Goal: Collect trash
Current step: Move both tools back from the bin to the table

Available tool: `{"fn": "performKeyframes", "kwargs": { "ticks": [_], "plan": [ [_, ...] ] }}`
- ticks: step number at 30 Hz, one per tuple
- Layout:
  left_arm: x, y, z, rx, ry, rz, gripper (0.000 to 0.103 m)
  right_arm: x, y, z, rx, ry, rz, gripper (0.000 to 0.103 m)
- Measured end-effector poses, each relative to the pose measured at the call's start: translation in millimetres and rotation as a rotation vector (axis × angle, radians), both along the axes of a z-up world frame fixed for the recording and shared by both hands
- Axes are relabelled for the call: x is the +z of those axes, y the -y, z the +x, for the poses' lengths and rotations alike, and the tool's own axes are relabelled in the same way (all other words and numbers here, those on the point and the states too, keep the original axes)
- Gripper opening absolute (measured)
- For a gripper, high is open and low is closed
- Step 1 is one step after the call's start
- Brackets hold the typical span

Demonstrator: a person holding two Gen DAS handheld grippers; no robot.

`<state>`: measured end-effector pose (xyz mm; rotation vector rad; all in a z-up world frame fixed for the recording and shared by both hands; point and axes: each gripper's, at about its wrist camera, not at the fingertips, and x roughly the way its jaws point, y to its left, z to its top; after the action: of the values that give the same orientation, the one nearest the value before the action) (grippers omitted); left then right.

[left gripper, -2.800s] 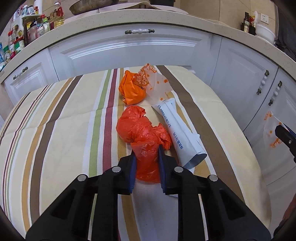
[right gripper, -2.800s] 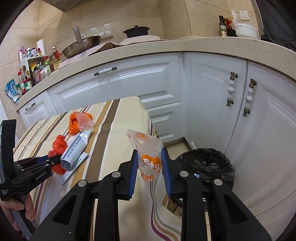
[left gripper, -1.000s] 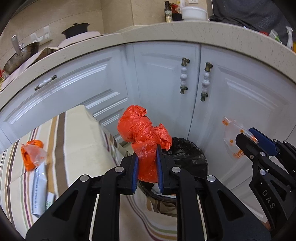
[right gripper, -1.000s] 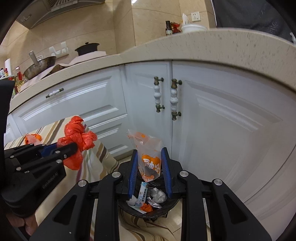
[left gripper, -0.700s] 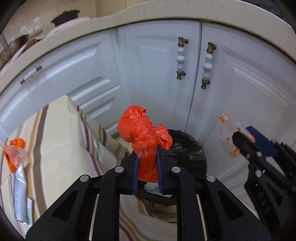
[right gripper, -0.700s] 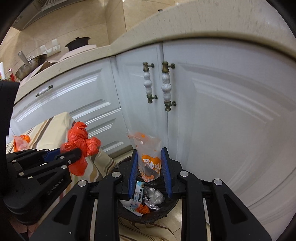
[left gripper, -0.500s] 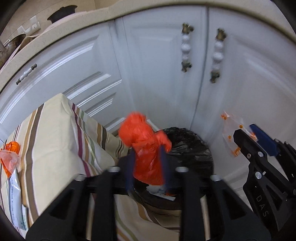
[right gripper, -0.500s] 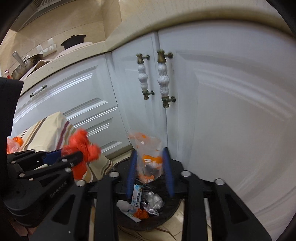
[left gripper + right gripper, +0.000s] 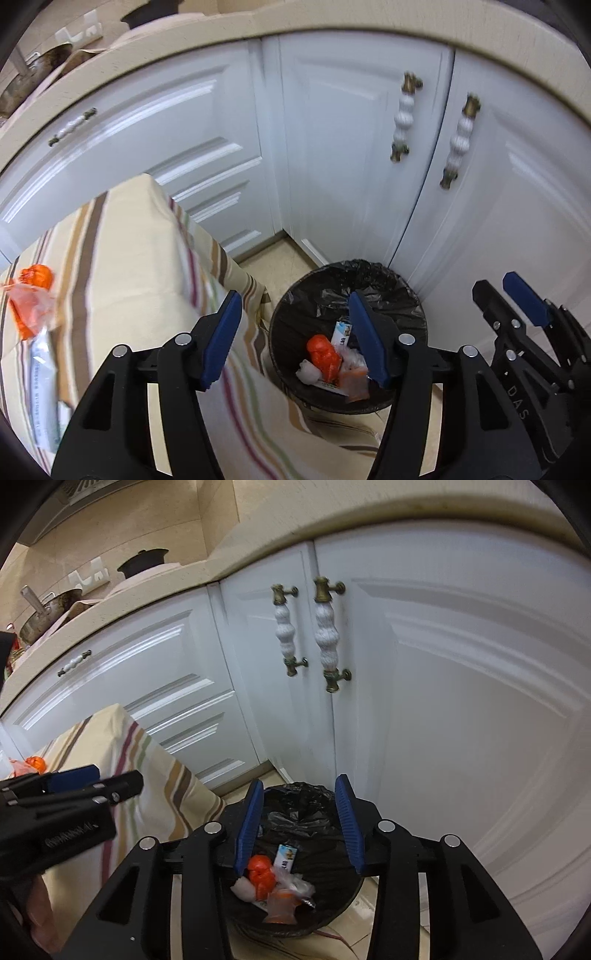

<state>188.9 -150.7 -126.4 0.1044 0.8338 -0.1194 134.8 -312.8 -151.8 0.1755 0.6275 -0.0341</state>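
Note:
A black-lined trash bin stands on the floor in the cabinet corner; it also shows in the right wrist view. Inside lie the red crumpled bag, the clear orange-printed packet and other wrappers. My left gripper is open and empty above the bin's left rim. My right gripper is open and empty above the bin. Each gripper also shows in the other's view: the right, the left.
A table with a striped cloth stands left of the bin, bearing an orange bag and a white packet. White cabinet doors with ceramic handles close in behind and to the right of the bin.
Both grippers have opened over the bin. The red bag has dropped from the left gripper and the clear orange-printed packet from the right; both now lie in the bin.

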Motion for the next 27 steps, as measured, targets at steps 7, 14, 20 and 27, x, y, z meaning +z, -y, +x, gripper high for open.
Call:
{"fn": "performKeyframes", "kwargs": {
  "ticks": [7,14,20,27],
  "plan": [
    [35,-52,-40,0.064,0.071,-0.016,0.061,27,-33,-26,0.040,0.038,-0.006,0.046],
    [54,-123,-81,0.183,0.107,-0.010,0.063,49,-82,-45,0.123,0.072,-0.015,0.049],
    [59,-180,-111,0.283,0.118,-0.004,0.063,60,-125,-54,0.203,0.086,-0.028,0.049],
    [50,-219,-135,0.348,0.093,-0.012,0.063,64,-167,-66,0.289,0.091,-0.049,0.050]
  ]
}}
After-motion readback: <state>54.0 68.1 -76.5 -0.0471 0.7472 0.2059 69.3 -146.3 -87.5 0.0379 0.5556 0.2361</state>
